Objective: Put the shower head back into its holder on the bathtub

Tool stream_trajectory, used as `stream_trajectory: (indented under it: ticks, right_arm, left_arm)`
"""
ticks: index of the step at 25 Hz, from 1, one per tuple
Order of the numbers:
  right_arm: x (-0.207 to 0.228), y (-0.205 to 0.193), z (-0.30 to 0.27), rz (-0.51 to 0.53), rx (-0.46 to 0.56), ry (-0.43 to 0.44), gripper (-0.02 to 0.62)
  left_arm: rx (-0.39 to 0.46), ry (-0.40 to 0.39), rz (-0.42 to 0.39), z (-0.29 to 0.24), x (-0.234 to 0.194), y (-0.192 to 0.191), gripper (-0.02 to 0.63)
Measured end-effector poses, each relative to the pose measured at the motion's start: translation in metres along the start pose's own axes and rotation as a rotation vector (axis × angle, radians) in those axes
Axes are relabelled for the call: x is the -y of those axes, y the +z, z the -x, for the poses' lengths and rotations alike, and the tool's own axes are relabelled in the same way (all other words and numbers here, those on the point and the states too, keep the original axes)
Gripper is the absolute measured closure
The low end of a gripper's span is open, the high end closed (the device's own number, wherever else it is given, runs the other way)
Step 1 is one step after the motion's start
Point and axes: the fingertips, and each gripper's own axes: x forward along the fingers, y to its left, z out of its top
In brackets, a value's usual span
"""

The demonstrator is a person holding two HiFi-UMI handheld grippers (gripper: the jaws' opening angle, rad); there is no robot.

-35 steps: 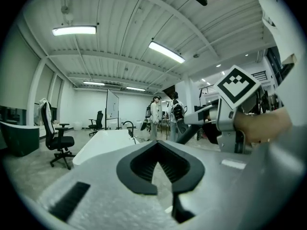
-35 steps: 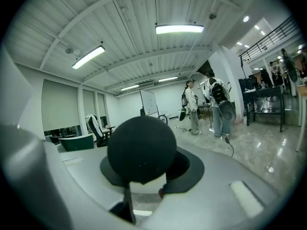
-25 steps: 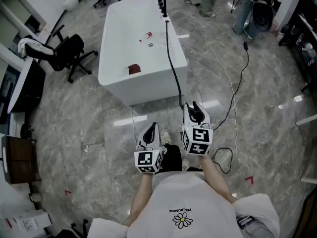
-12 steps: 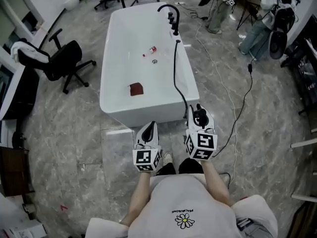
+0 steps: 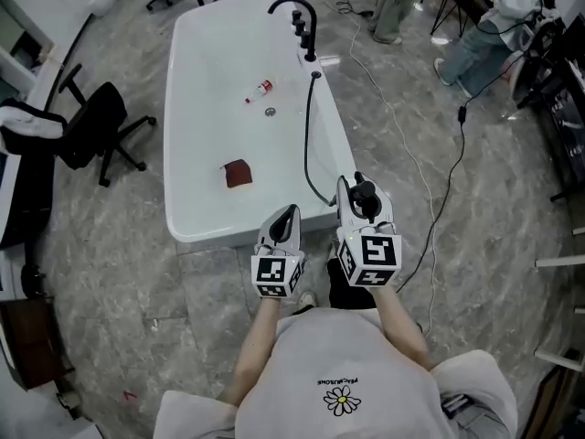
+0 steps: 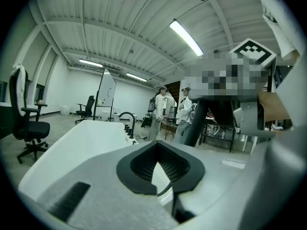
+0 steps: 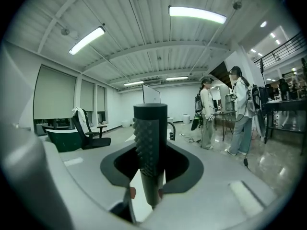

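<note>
The white bathtub (image 5: 192, 126) fills the upper middle of the head view, with a black faucet (image 5: 294, 12) and its fittings on the far right rim. A black hose (image 5: 309, 144) runs from those fittings along the right rim to my right gripper (image 5: 359, 193). That gripper is shut on the black shower head (image 7: 149, 143), which stands upright between the jaws. It hovers at the tub's near right corner. My left gripper (image 5: 284, 219) is shut and empty, just over the tub's near rim (image 6: 72, 143).
A small red-capped bottle (image 5: 260, 88) and a dark red object (image 5: 238, 174) lie inside the tub. An office chair (image 5: 96, 122) stands to the left. People (image 5: 475, 35) stand at the upper right, and cables (image 5: 430, 154) trail over the marble floor to the right.
The person has walked up to the tub. Both grippers have gone forward from the open floor to the tub's near end, the shower head still in the right one.
</note>
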Motion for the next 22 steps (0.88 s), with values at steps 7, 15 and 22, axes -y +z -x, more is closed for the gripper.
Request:
stream_trajectory:
  ticks: [7,15,22]
  right_arm:
    - [0.061,0.027,-0.109,-0.017,-0.025,0.065,0.479]
    - [0.084,0.057,-0.179,-0.052,-0.008,0.071,0.479]
    - [0.07,0.096,-0.213,-0.008,0.028,0.082,0.479]
  left_arm:
    - [-0.038,0.002,0.0,-0.125,-0.008,0.019,0.607]
    - [-0.023,-0.058,0.028,-0.198,-0.027,0.034,0.601]
    - [-0.073,-0.149,0.044,-0.234,-0.053,0.011,0.521]
